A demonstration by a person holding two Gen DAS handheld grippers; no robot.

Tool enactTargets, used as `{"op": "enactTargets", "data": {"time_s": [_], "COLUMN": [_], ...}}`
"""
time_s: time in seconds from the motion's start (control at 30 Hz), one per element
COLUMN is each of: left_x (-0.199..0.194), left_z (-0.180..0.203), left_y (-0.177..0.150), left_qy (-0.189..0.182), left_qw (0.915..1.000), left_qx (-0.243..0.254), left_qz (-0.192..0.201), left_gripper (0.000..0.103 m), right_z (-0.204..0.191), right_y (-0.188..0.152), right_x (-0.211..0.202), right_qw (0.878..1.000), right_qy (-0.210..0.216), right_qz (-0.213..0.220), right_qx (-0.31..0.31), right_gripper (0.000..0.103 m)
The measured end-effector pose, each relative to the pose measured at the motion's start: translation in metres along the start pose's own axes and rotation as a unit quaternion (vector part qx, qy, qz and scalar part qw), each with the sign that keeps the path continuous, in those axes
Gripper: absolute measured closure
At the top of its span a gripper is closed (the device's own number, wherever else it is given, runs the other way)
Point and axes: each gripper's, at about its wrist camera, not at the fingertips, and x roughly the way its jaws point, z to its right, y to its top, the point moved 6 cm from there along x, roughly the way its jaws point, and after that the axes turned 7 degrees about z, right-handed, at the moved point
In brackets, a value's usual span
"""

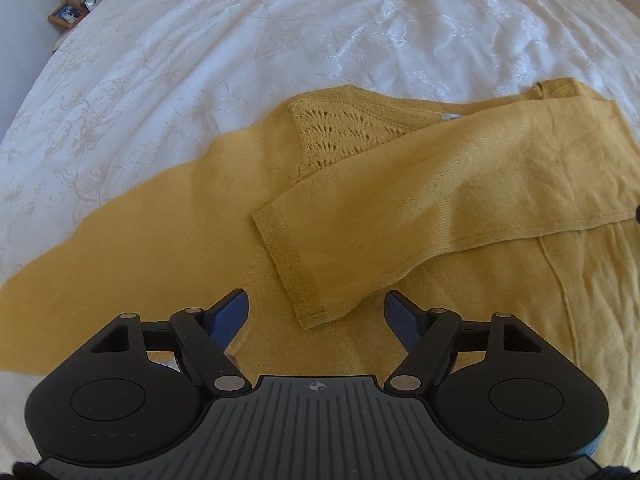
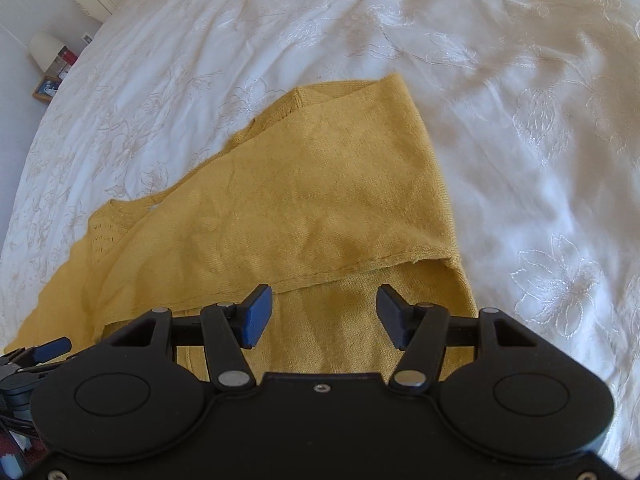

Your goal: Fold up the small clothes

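Mustard-yellow knit cardigan (image 2: 304, 208) spread on white embroidered bedspread (image 2: 520, 140), one sleeve folded across its body, right gripper (image 2: 325, 316) above the fabric, blue-padded jaws apart with nothing between them, left gripper's fingertip (image 2: 52, 349) at lower left, lamp (image 2: 44, 50) and framed photo (image 2: 45, 89) on bedside table.

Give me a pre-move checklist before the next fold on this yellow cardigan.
1. Left tongs open, nothing gripped: ok.
2. Right tongs open, nothing gripped: ok.
3. Sleeve folded across the cardigan body, cuff lying flat: ok.
4. Folded panel edge lying flat for a grasp: not ok, slightly lifted at its corner.
5. White bedspread beside the garment bare: ok.
6. Hem nearest the tongs: cannot tell, hidden.
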Motion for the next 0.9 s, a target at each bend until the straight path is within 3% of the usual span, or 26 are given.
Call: {"op": "enactTargets", "data": {"time_s": [0.1,0.23,0.3,0.47,0.57,0.67,0.77,0.9], "left_x": [0.008,0.019,0.019,0.0,0.0,0.008,0.015,0.023], "left_z": [-0.014,-0.047,-0.063,-0.094,-0.095,-0.076,-0.051,-0.031], "left_y": [0.005,0.01,0.01,0.014,0.022,0.03,0.035,0.038], "left_qy": [0.041,0.109,0.118,0.084,0.032,-0.005,-0.023,-0.052], "left_qw": [0.9991,0.9938,0.9927,0.992,0.9917,0.9955,0.9983,0.9979], "left_qx": [0.012,0.014,0.0,-0.093,-0.124,-0.094,-0.052,-0.033], "left_qz": [0.002,-0.013,-0.028,-0.013,-0.001,0.003,0.013,0.02], "left_gripper": [0.03,0.03,0.03,0.03,0.032,0.048,0.052,0.057], "right_z": [0.008,0.023,0.032,0.03,0.027,0.024,0.024,0.025], "right_y": [0.006,0.015,0.017,0.014,0.012,0.011,0.012,0.012], "right_x": [0.006,0.011,0.013,0.013,0.014,0.014,0.013,0.012], "right_qw": [1.0,0.998,0.997,0.998,0.999,0.999,0.999,0.999], "right_qy": [-0.002,-0.036,-0.042,-0.038,-0.037,-0.037,-0.038,-0.039], "right_qz": [0.004,0.023,0.023,0.018,0.017,0.016,0.017,0.018], "right_qx": [0.021,0.043,0.056,0.041,0.029,0.023,0.018,0.018], "right_gripper": [0.04,0.041,0.041,0.041,0.041,0.041,0.041,0.041]}}
